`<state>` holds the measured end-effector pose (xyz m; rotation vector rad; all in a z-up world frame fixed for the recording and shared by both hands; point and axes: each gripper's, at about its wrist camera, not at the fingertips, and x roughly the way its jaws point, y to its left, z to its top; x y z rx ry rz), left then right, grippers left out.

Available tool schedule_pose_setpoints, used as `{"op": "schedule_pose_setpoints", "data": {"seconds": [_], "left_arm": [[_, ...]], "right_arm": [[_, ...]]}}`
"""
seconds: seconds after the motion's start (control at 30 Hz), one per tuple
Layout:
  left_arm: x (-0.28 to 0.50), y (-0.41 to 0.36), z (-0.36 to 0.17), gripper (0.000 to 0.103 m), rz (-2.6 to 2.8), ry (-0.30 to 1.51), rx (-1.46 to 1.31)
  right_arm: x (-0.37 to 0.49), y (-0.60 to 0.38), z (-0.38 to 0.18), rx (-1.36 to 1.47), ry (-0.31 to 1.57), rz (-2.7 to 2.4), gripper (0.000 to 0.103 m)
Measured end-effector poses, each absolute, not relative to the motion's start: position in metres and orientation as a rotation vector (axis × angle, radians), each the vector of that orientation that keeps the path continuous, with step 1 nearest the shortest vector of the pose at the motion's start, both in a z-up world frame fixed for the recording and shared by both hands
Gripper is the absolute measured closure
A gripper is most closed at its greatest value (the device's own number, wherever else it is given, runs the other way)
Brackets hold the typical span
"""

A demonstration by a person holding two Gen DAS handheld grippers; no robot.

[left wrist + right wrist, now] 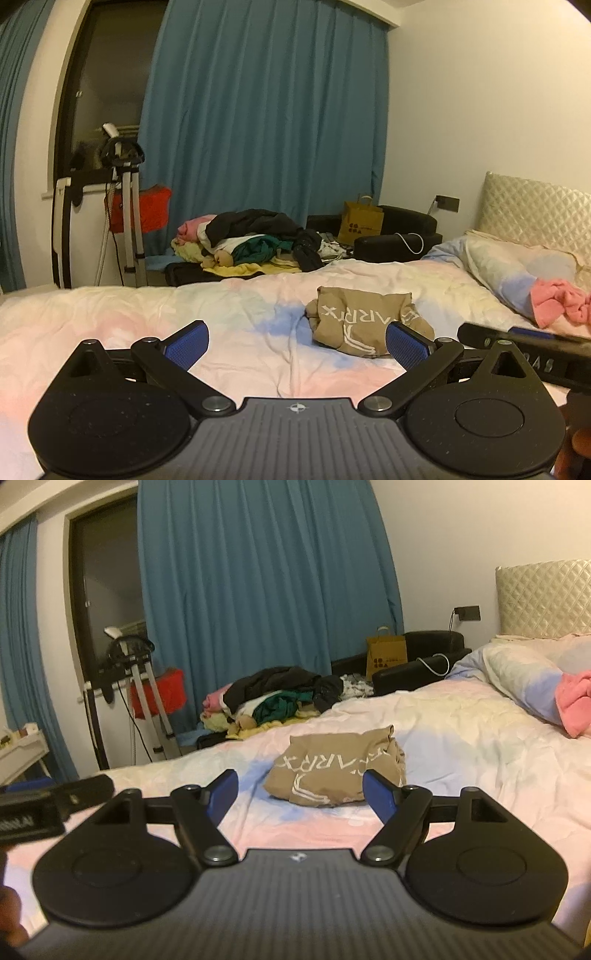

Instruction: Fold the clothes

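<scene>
- Nearest the lens in each wrist view, a black gripper body is seen; the left gripper (pixel 297 345) is held with its blue pads (pixel 186 345) spread wide and nothing between them, so it is released.
- Likewise, the right gripper (pixel 300 796) is held released, its jaws parted over bare bedding, apparently so that cloth can be taken on either side.
- Just ahead of both, a tan garment with white lettering (pixel 364 321) is laid bunched on the pastel bed cover (pixel 147 314), untouched, well clear of the pillow (pixel 517 269).
- Both grippers are aimed slightly downward at it, side by side, which is judged to suit a two-handed pick-up for folding.
- Beyond the bed, a heap of unfolded clothes (pixel 258 236) is left waiting.
</scene>
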<state>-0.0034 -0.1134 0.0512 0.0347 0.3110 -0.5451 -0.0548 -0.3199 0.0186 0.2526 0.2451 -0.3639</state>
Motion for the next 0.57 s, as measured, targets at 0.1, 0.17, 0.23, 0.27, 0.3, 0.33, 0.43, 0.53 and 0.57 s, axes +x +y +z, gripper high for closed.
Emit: {"op": "schedule_pose_setpoints", "data": {"seconds": [0.1,0.17,0.23,0.27,0.3,0.33,0.43,0.53,0.57], "left_arm": [[-0.003,-0.111,0.051,0.000,-0.524,0.314,0.032],[-0.003,-0.109,0.049,0.000,-0.508,0.310,0.033],[-0.003,-0.108,0.049,0.000,-0.507,0.315,0.028],[-0.003,-0.108,0.049,0.000,-0.509,0.319,0.024],[-0.004,-0.107,0.048,0.000,-0.509,0.320,0.020],[-0.004,-0.107,0.048,0.000,-0.507,0.320,0.018],[-0.006,-0.107,0.047,0.000,-0.500,0.318,0.026],[-0.007,-0.105,0.047,0.000,-0.504,0.321,0.017],[-0.007,-0.105,0.047,0.000,-0.503,0.322,0.016]], "right_arm": [[-0.054,-0.315,0.018,0.229,0.256,-0.357,0.027],[-0.055,-0.310,0.019,0.206,0.250,-0.355,0.027],[-0.054,-0.307,0.018,0.197,0.255,-0.351,0.027],[-0.054,-0.307,0.018,0.195,0.259,-0.350,0.027],[-0.053,-0.307,0.018,0.194,0.264,-0.348,0.027],[-0.052,-0.306,0.018,0.194,0.270,-0.345,0.027],[-0.052,-0.306,0.017,0.203,0.277,-0.342,0.027],[-0.051,-0.304,0.017,0.196,0.273,-0.354,0.027],[-0.052,-0.303,0.017,0.192,0.271,-0.357,0.027]]}}
